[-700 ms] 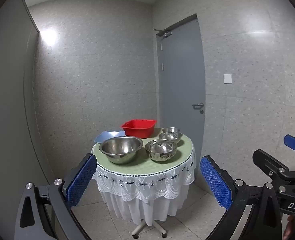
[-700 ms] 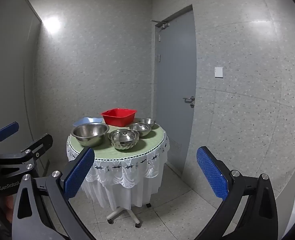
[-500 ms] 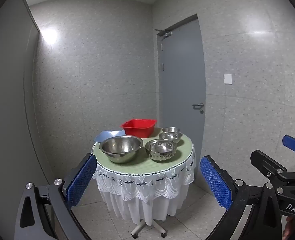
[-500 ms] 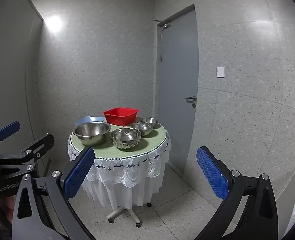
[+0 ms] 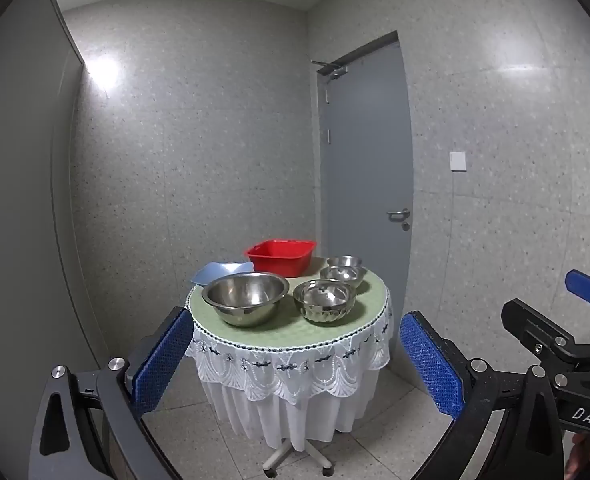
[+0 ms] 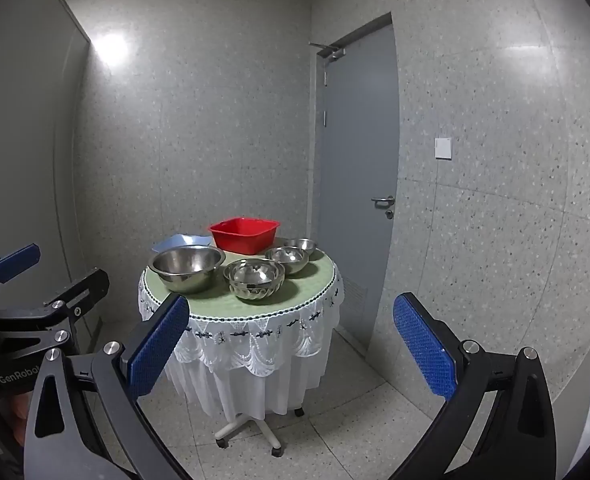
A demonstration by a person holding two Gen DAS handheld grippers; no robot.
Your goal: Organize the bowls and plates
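Four shiny metal bowls sit on a small round table [image 5: 295,330] with a green top and a white lace cloth. The big bowl [image 5: 245,297] is near the front left edge of the table. The ribbed bowl [image 5: 324,301] sits just beside it, near the front right edge. A smaller bowl [image 5: 343,275] is behind the ribbed one, and the smallest bowl [image 5: 345,261] is behind that, by the back right edge. A red tub [image 5: 281,257] sits at the back edge. A light blue plate [image 5: 221,271] sits at the back left edge, behind the big bowl. The left gripper [image 5: 297,366] is well apart from the table, with its blue fingers [image 5: 163,360] spread wide and nothing between them. The right gripper [image 6: 291,348] is also well apart from the table, fingers [image 6: 425,346] wide and holding nothing. A gray door [image 5: 367,184] stands shut behind the table on the right.
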